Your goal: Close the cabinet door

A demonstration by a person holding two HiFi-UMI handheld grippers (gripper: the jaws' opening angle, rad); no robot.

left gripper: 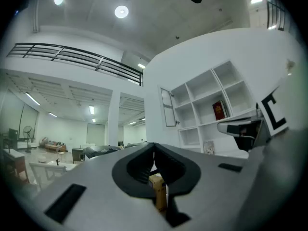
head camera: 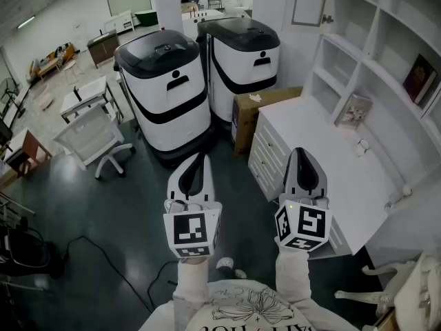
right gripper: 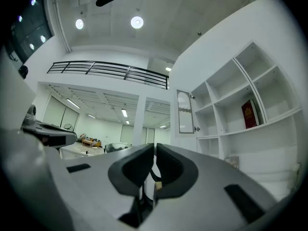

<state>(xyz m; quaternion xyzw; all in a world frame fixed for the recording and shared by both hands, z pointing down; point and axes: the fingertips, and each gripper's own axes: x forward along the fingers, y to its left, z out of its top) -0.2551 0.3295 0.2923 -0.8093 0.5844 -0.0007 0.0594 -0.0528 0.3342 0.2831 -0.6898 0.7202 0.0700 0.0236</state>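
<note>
The white cabinet door (head camera: 309,1) stands open at the top of the shelving unit (head camera: 386,40), its small knob toward the shelves. It also shows as a narrow panel, the door (left gripper: 168,107) in the left gripper view and the door (right gripper: 185,112) in the right gripper view. My left gripper (head camera: 200,158) and right gripper (head camera: 300,153) are held side by side low in front of me, well short of the door. Both point up and forward, jaws pressed together with nothing between them. The left gripper (left gripper: 154,150) and right gripper (right gripper: 155,153) look shut in their own views too.
A white desk (head camera: 344,164) with drawers runs under the shelves at right. Two large white-and-black machines (head camera: 169,88) stand ahead, with a cardboard box (head camera: 258,112) beside them. A white office chair (head camera: 93,140) is at left. A red book (head camera: 418,78) stands in a shelf.
</note>
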